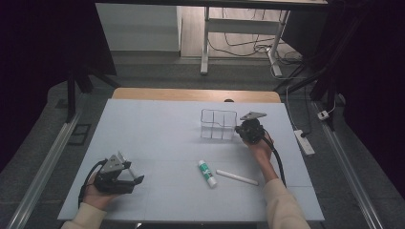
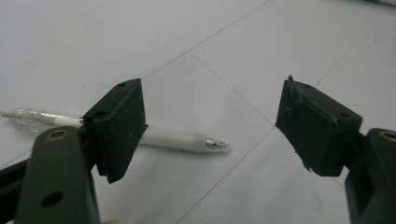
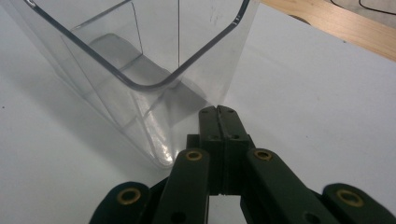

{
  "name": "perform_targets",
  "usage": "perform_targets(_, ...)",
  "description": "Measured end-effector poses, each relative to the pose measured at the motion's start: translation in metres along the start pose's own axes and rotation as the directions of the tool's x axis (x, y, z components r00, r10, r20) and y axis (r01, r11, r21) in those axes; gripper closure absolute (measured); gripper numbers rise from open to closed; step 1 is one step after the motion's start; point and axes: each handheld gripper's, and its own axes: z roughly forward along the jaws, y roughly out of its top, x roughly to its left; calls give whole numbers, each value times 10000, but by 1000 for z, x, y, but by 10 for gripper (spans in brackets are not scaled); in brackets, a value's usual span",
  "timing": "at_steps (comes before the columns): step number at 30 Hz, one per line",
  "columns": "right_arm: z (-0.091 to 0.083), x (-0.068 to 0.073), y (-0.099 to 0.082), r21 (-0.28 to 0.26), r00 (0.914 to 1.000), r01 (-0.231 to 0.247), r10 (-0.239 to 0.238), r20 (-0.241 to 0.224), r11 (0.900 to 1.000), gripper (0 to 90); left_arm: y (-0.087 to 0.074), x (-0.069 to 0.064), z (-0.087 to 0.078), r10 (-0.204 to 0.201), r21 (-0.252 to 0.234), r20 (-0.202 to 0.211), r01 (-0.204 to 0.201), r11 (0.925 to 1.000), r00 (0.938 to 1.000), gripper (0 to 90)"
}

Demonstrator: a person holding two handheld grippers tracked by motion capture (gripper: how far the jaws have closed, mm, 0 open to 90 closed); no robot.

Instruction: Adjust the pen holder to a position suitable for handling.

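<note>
High view: organizer (image 1: 218,125) near far edge.

In the left gripper view, the white pen (image 2: 177,140) lies partly behind the near jaw pad of the left gripper (image 2: 210,126), so the middle of its barrel is hidden; its clear cap end at the left is blurred. In the right gripper view, the clear plastic organizer (image 3: 140,60) is cut off by the top and left edges, and its far compartments cannot be told apart through the walls. In the high view, the print on the glue stick (image 1: 207,172) is too small to read, the jaws of the right gripper (image 1: 237,131) are hidden under its body, and both sleeves are cut off by the bottom edge.
</note>
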Motion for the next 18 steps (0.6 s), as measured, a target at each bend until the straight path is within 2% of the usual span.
perform_targets(5,3,6,4,-40,9999,120,-120,-100,9999,888,0,0,0,2,-3,1,-2,10000,10000,242)
perform_targets(11,8,9,7,-89,9997,-57,55,-225,9999,888,0,-1,-1,-14,-38,7,14,10000,10000,242)
perform_targets(18,14,17,19,43,9997,102,-101,-232,9999,888,0,0,-1,3,-49,47,-2,10000,10000,242)
